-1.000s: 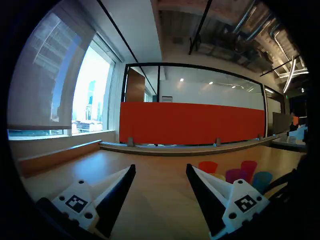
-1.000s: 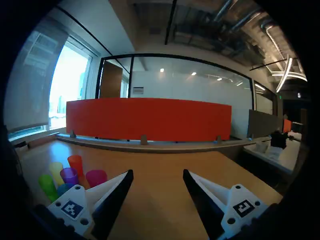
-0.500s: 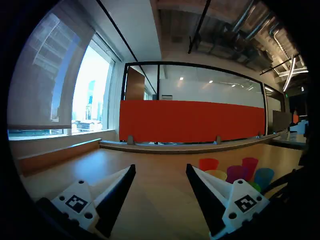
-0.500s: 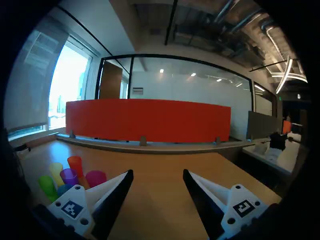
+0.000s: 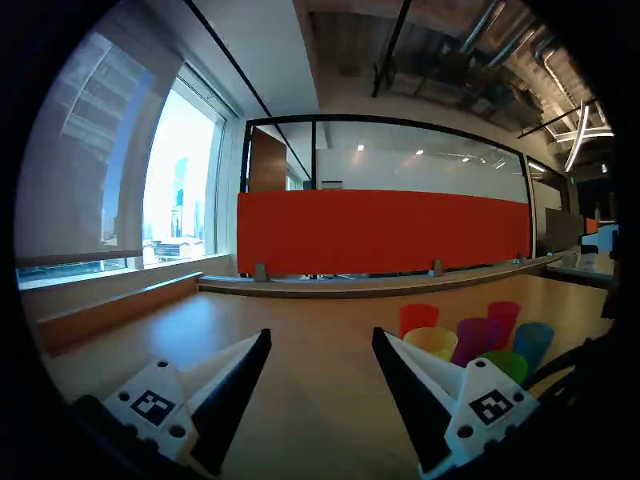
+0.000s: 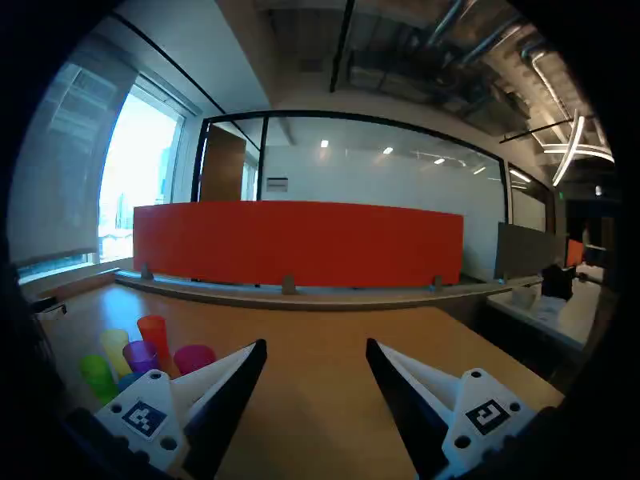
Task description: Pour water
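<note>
Left gripper (image 5: 320,332) and right gripper (image 6: 314,342) both empty, jaws apart; upright cups (image 5: 474,336) stand on the desk (image 5: 240,320) between them, short of its far edge, right of the left gripper (seemingly the nearer).

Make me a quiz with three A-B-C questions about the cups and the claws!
1. Where do the cups stand?
A. on the wooden table
B. on the window sill
C. on a chair
2. How many cups does the left gripper view show?
A. two
B. six
C. ten
3. How are the left claw and the right claw?
A. shut on a cup
B. shut on a bottle
C. open and empty
Answers: 1 A, they sit in a bunch on the tabletop; 2 B, red, yellow, purple, pink, blue and green; 3 C, bare tabletop shows through the gap between each claw's fingers.
</note>
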